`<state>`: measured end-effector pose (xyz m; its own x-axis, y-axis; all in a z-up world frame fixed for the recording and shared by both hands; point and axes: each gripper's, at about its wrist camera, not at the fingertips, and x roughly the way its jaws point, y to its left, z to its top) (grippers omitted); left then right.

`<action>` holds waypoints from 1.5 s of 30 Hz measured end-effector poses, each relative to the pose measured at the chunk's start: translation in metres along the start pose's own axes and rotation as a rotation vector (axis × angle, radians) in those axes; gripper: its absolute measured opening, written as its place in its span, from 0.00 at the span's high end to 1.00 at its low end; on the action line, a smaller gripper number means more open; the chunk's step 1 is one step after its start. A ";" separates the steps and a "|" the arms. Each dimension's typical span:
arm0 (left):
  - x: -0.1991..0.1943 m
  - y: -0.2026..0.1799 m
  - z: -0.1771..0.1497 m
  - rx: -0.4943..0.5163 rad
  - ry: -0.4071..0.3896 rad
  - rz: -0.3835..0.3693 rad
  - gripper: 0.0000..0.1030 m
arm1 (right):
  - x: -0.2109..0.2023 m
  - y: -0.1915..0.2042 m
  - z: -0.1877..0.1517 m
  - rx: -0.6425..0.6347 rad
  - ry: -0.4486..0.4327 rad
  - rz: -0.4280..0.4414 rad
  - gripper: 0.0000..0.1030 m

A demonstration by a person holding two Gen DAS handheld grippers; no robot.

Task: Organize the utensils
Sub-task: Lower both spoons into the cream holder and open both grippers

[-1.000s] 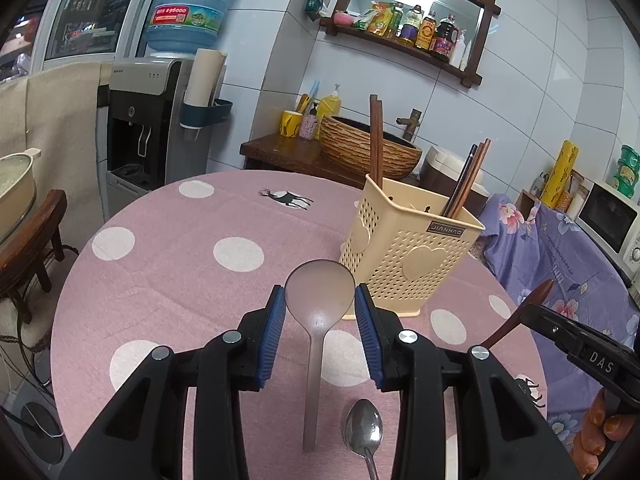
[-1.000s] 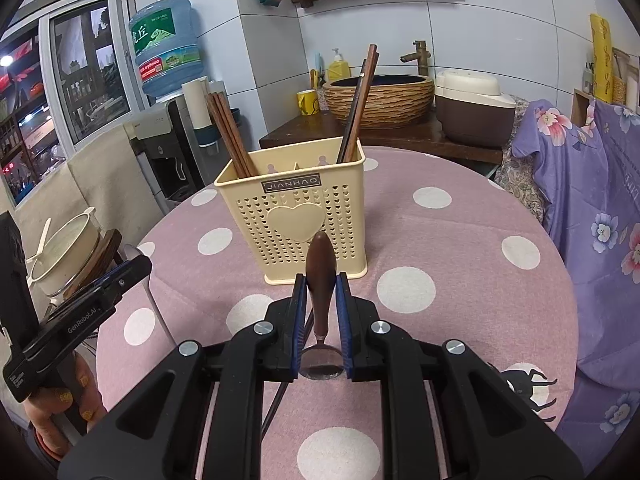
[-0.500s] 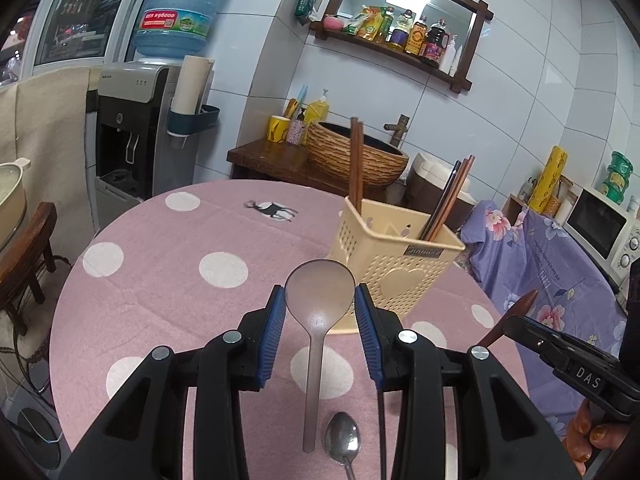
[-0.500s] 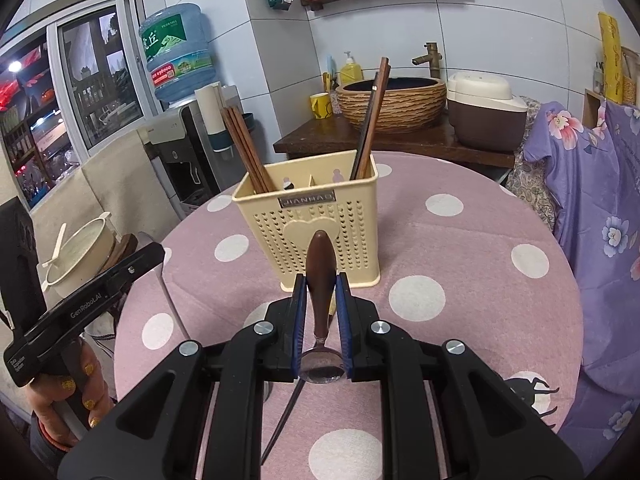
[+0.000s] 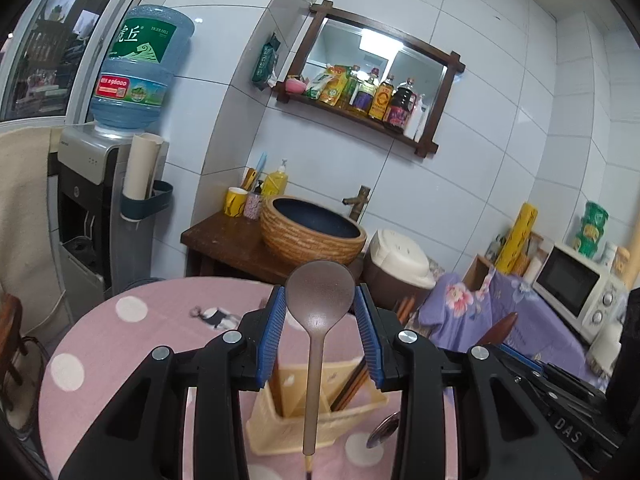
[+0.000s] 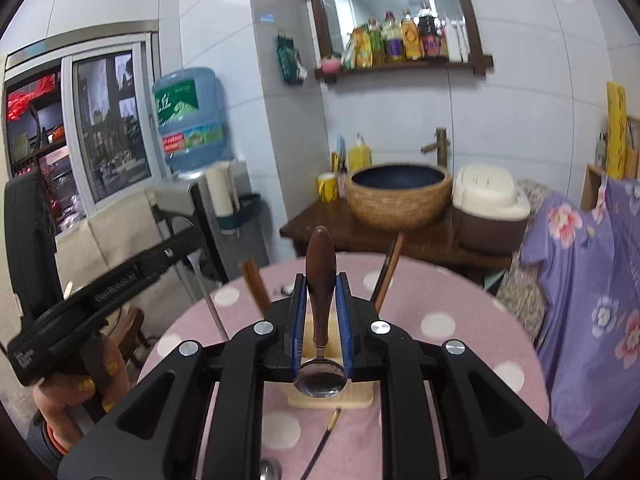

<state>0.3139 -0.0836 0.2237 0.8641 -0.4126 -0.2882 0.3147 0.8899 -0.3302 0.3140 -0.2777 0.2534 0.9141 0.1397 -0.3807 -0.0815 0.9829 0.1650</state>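
Jaws of left gripper (image 5: 320,312) clamped on ladle (image 5: 319,320), bowl up between the pads, handle pointing straight down over holder (image 5: 280,420) on table (image 5: 120,340). Right gripper (image 6: 321,312) pinched narrow on spoon (image 6: 320,292): wooden handle up, steel bowl down, long axis upright above the same holder. Chopsticks (image 6: 254,284) standing inside.

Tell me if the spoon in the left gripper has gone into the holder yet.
Not yet. The left gripper holds the spoon by its bowl, handle hanging above the holder.
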 end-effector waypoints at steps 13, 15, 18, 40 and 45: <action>0.064 0.007 -0.040 0.019 0.016 0.072 0.65 | 0.079 -0.015 -0.024 0.000 0.046 -0.086 0.85; 0.064 0.011 -0.049 0.015 0.027 0.066 0.65 | 0.084 -0.016 -0.033 -0.003 0.063 -0.087 0.85; 0.065 0.011 -0.060 0.026 0.044 0.061 0.65 | 0.089 -0.016 -0.044 -0.010 0.079 -0.094 0.85; 0.048 0.021 -0.105 0.095 0.091 0.090 0.38 | 0.088 -0.030 -0.081 0.017 0.068 -0.090 0.62; 0.028 0.022 -0.117 0.132 0.153 0.123 0.26 | 0.068 -0.026 -0.094 -0.007 0.052 -0.130 0.56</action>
<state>0.2988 -0.0982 0.1028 0.8327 -0.3153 -0.4552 0.2679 0.9488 -0.1671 0.3412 -0.2819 0.1374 0.8953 0.0167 -0.4451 0.0334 0.9940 0.1044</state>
